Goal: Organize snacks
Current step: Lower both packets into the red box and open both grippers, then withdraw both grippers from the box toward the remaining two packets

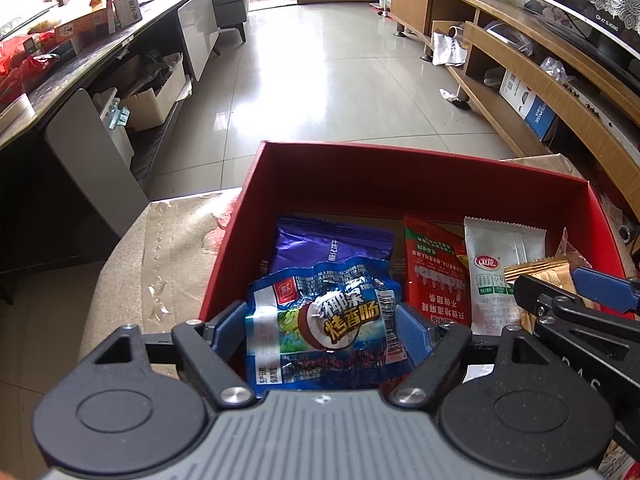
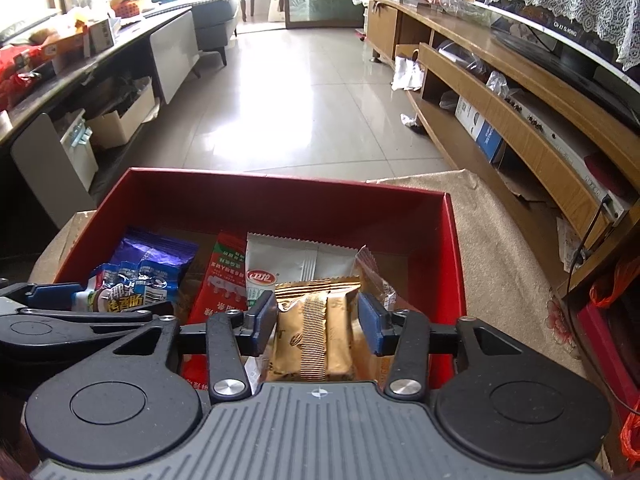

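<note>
Snacks midway into open red cardboard box (image 1: 416, 160), centre frame. Left gripper (image 1: 320, 322) clamped on crinkly blue foil sausage packet (image 1: 324, 328); right gripper (image 2: 316, 322) clamped on gold striped biscuit wrapper (image 2: 316, 332). Risk: grippers side by side, liable to collide; slick foil could slip.

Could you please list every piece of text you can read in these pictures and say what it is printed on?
"椰果烤香肠": blue sausage packet held in the left tongs.
"卫龙": red oval logo on the white packet.
Red packet: upside-down print, too small to read.
Purple packet: text blurred.
Gold packet between the right tongs: no legible words.
</note>
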The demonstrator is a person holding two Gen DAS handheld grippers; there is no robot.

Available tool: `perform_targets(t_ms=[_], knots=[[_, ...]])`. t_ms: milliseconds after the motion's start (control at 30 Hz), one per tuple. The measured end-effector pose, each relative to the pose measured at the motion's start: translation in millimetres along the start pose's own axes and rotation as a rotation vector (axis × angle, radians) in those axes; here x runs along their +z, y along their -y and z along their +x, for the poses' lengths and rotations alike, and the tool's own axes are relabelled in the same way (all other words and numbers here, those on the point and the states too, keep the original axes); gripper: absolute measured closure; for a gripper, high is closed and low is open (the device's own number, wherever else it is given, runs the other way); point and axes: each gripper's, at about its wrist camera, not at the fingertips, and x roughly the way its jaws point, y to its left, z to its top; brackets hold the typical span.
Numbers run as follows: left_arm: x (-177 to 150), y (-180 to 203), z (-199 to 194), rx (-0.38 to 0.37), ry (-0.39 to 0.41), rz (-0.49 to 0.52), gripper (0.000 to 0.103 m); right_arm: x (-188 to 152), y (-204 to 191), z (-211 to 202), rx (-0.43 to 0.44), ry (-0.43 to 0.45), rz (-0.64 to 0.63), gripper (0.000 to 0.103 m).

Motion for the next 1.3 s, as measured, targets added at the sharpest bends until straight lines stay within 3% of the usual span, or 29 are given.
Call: perform_targets(t_ms=[400,833,1033,1300], knots=[[5,-10,-19,-0.015,0.053,-0.032,0.028,3,5,-9,-0.004,0.022,0.010,0.033],[-8,-7,-50,-0.112,0.058,-0.017,0.027,0,33,-37,-0.041,0.052,0.068,0.032],[-39,18,-69,-0.193,0.026,0.074,0.027,-30,59,-59,-0.088,0.025,0.087,0.029],[-111,62,-81,-0.325,-0.133,0.173,0.027,-84,97,-80,-0.122,-0.066,0.138,0.029]])
